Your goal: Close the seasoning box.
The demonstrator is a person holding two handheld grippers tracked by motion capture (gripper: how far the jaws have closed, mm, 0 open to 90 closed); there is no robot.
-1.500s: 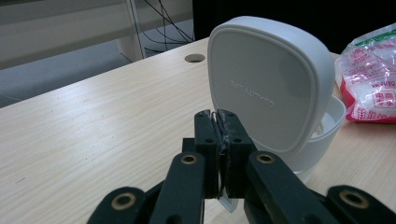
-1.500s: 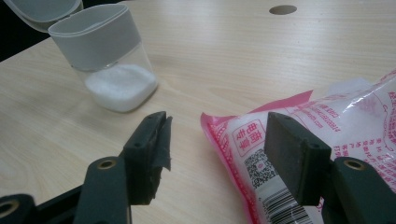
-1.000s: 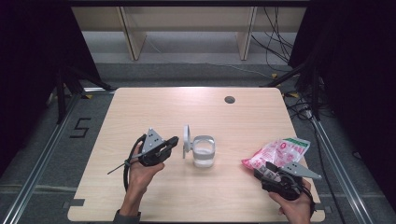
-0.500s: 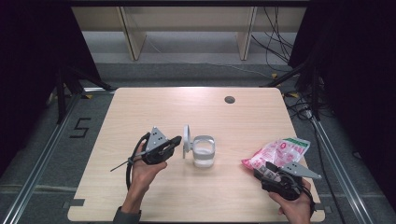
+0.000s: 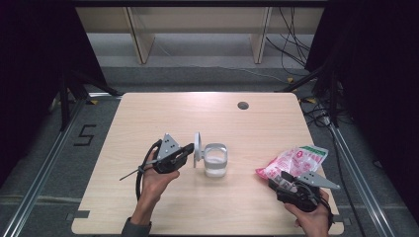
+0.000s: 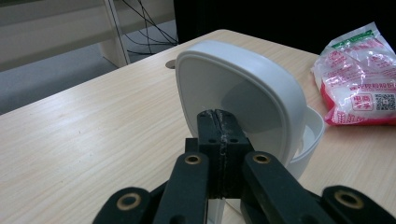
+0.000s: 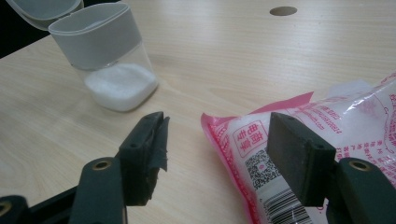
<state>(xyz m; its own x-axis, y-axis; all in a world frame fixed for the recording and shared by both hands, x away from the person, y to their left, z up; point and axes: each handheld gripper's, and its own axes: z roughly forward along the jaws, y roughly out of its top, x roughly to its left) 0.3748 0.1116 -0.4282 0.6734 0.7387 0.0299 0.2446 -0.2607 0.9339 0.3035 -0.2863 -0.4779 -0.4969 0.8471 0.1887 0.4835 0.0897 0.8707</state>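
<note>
A clear container [image 5: 215,160] with white powder [image 7: 121,84] in its bottom stands mid-table. Its white flip lid [image 5: 197,148] is hinged up on edge at the container's left side. My left gripper [image 5: 189,149] is just left of it, jaws pressed together, tips against the lid's inner face [image 6: 261,88]. A pink and white printed bag [image 5: 296,160] lies at the right front of the table. My right gripper [image 5: 282,178] is at the bag's near-left corner. In the right gripper view that gripper [image 7: 217,140] is open, and the bag's corner [image 7: 336,126] lies between its jaws.
The light wooden table [image 5: 148,118] has a round cable hole [image 5: 242,105] at the back right. Cables trail on the floor behind and to the right. The bag sits close to the table's right edge.
</note>
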